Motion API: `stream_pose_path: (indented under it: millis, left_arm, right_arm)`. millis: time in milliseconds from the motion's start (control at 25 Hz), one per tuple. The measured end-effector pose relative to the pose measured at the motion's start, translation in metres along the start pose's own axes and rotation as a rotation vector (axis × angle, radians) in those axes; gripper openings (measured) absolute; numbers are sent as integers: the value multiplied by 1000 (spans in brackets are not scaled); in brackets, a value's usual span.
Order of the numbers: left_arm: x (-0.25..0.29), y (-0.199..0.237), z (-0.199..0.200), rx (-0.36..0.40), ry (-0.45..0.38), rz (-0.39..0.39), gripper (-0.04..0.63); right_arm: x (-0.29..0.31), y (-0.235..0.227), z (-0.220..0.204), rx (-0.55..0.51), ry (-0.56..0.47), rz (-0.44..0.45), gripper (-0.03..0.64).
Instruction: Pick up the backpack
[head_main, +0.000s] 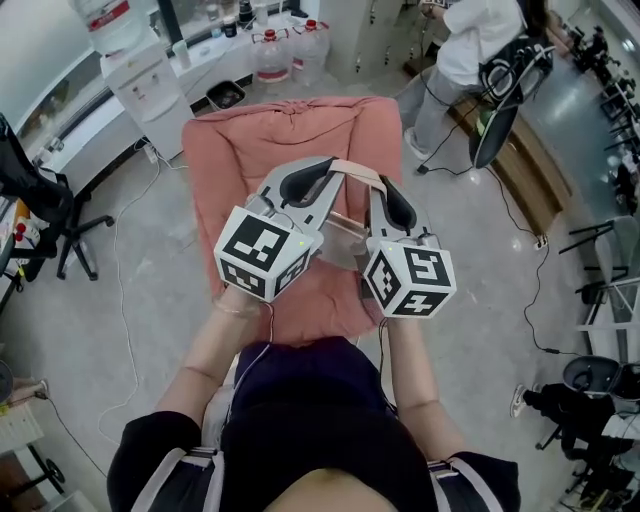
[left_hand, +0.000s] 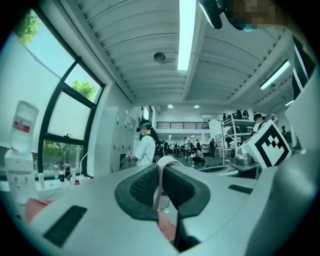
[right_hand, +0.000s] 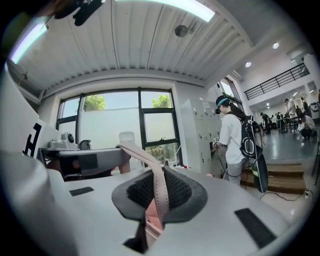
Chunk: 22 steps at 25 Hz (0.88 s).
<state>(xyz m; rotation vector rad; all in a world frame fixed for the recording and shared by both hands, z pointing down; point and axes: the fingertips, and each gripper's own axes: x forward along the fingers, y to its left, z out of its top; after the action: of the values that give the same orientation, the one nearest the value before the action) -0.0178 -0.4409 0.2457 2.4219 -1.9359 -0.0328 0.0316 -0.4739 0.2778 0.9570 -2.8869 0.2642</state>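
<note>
Both tongs are clenched on the same thing: the pale pink-beige webbing strap at the top of the salmon-pink fabric backpack. Left tongs pinch it w/ the dark ribbed pads nearly together, and the left gripper view shows the strap standing edge-on between them. Right tongs do likewise, w/ the strap running up out of the pads and arcing over toward the other side. So the strap bridges the two grips as a short loop, approx level, w/ the tongs side by side and close together. That's prob. why two grips are used: the load is shared and the bag can't swing or tip to one side. Backpack itself spreads out below and ahead of the tongs, in front of the person's torso. It looks to hang from the strap over the pale tiled floor, though from this steep angle I can't tell if its bottom is clear of anything. No tabletop shows under it. Pickup seems mostly done. Main risk is thin webbing slipping through the pads if the grip slackens. A white water dispenser stands well apart at upper left.
</note>
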Motion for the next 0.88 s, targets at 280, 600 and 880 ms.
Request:
stream_pose_path:
  millis: [280,600,880]
  left_arm:
    - [-22,7,33,10,-81,43,38]
    - [-30,17,33,19,-76,96,38]
    - [-32,18,25,2,-67,109,38]
  right_arm:
    - [-1,28,28,59,-77,75,44]
    - [8,39,25,86,-70,133,44]
    - [10,40,17,79,-56,145,44]
